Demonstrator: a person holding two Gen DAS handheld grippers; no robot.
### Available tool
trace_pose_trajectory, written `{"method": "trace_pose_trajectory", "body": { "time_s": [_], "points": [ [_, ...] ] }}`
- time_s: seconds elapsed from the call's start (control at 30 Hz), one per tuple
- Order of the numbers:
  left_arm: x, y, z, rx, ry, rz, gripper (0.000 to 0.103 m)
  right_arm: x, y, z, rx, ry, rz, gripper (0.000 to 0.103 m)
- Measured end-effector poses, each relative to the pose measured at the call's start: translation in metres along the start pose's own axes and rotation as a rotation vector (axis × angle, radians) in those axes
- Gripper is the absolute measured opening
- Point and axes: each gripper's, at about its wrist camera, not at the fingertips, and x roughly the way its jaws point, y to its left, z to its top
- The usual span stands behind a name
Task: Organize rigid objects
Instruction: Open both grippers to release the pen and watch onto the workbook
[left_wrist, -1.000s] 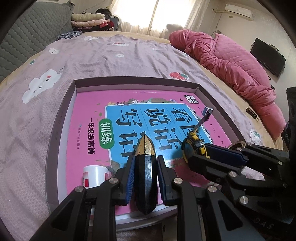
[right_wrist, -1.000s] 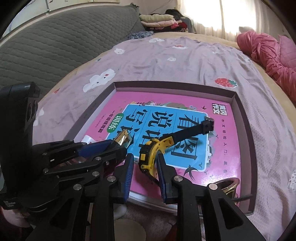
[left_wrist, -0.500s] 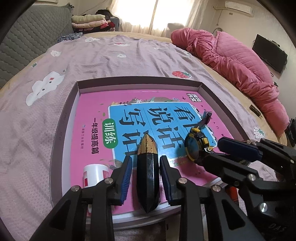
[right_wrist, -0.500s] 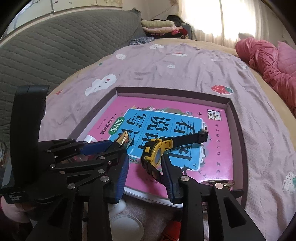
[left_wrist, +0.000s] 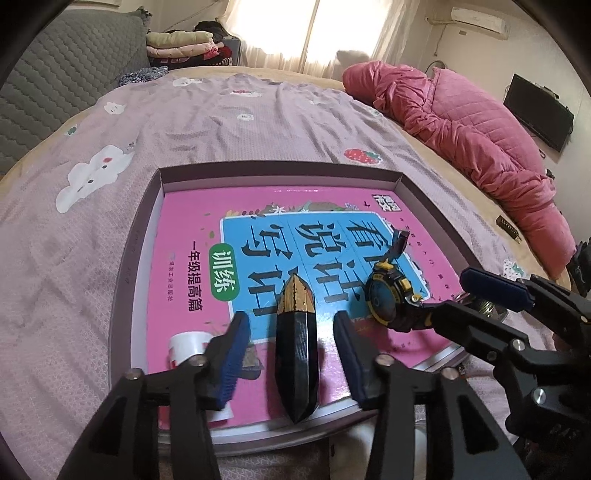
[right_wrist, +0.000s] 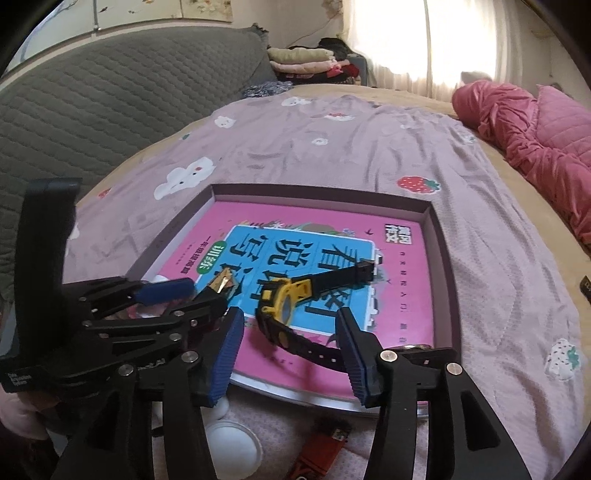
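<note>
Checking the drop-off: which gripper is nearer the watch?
Right. The right gripper straddles the watch, pads clear; the left gripper sits beside it, around the black crystal.

The left hand-held gripper (left_wrist: 291, 354) covers part of the white cup (left_wrist: 188, 341); the right hand-held gripper (right_wrist: 288, 354) hides the end of the watch (right_wrist: 291, 314) strap; an orange thing (right_wrist: 319, 452) below the tray (right_wrist: 445, 273) is cut off and blurred.
</note>
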Motion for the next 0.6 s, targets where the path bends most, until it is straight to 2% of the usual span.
{"method": "trace_pose_trajectory", "body": {
  "time_s": [0.27, 0.37, 0.6],
  "points": [
    [-0.011, 0.0, 0.005, 0.007, -0.03, 0.006, 0.048, -0.005, -0.002, 0.001, 0.001, -0.017, -0.025, 0.059],
    [-0.02, 0.002, 0.007, 0.003, -0.058, 0.012, 0.048, -0.008, -0.003, 0.002, -0.001, -0.027, -0.039, 0.063],
    [-0.038, 0.006, 0.011, -0.01, -0.106, 0.011, 0.056, -0.017, -0.005, 0.001, -0.001, -0.044, -0.065, 0.069]
  ]
}}
